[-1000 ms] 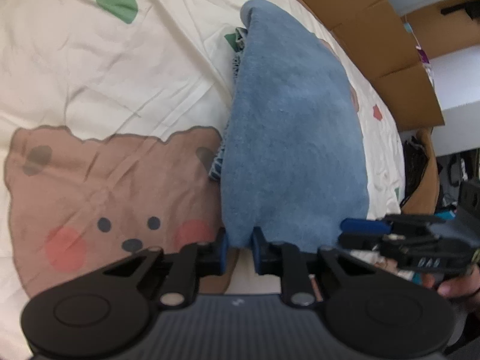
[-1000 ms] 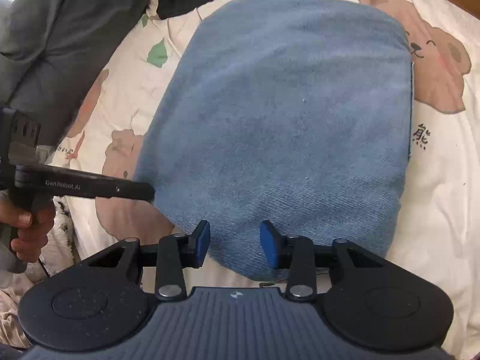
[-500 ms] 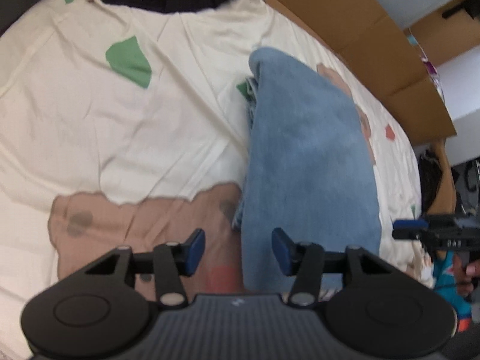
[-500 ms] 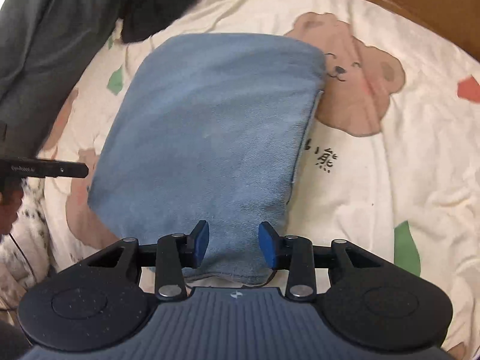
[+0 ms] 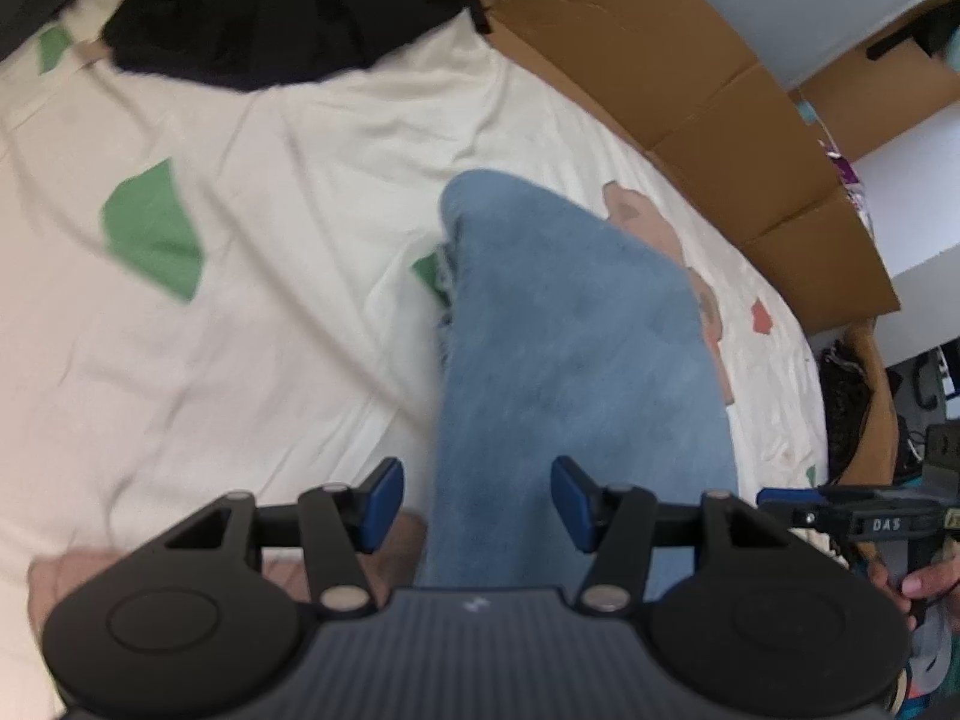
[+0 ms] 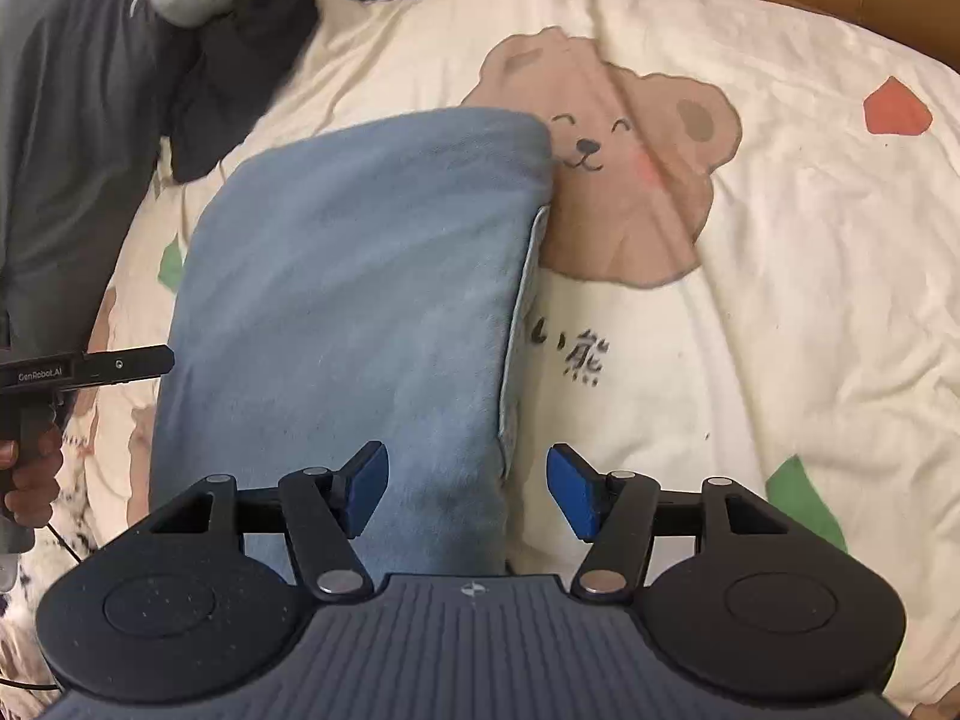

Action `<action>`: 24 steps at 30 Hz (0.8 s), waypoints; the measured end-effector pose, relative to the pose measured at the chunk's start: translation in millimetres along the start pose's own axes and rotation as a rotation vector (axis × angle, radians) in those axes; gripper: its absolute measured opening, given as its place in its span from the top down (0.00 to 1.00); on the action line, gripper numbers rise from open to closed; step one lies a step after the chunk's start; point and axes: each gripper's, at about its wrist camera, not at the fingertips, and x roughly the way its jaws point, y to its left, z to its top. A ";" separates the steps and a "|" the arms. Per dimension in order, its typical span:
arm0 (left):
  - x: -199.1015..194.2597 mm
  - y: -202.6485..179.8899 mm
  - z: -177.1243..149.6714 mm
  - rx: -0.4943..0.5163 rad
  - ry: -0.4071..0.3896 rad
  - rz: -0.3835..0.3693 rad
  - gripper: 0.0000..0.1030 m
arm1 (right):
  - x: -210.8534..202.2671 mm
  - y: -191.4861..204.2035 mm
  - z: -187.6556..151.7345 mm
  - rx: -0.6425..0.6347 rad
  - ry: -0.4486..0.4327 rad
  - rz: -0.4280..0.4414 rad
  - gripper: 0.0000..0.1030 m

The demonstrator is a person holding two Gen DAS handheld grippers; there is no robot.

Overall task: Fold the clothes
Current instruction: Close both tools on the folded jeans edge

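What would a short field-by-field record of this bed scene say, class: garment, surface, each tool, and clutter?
garment: blue jeans, folded, lying flat
surface: cream bedsheet with bear print
left tool: open, holding nothing, jeans below the gap
right tool: open, holding nothing, over the jeans' right edge
clutter: black clothes at the far end of the sheet; cardboard along the bed's side

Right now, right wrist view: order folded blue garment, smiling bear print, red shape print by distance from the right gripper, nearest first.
From the right gripper:
1. Folded blue garment, directly under the open fingers, running ahead-left.
2. Smiling bear print on the sheet, ahead and slightly right, touching the garment's far corner.
3. Red shape print, far right, near the sheet's edge.
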 end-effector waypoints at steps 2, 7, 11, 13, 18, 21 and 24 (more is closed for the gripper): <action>5.2 -0.5 3.9 0.004 0.002 -0.010 0.44 | 2.2 -4.5 5.5 0.013 -0.005 0.012 0.37; 21.1 3.0 8.4 -0.019 0.026 -0.039 0.45 | 20.1 -14.2 17.3 0.048 0.018 0.053 0.37; 30.2 2.3 9.4 -0.042 0.039 -0.082 0.46 | 35.5 -22.0 22.4 0.085 0.038 0.077 0.37; 34.0 2.1 11.5 -0.047 0.042 -0.085 0.46 | 41.7 -23.9 25.1 0.085 0.045 0.102 0.37; 42.2 3.4 13.6 -0.068 0.054 -0.097 0.45 | 55.6 -29.6 34.5 0.123 0.050 0.162 0.38; 46.5 4.0 14.8 -0.076 0.061 -0.102 0.44 | 66.2 -35.0 37.3 0.133 0.049 0.183 0.39; 49.0 5.0 16.0 -0.079 0.065 -0.105 0.42 | 76.0 -40.4 37.4 0.170 0.051 0.220 0.40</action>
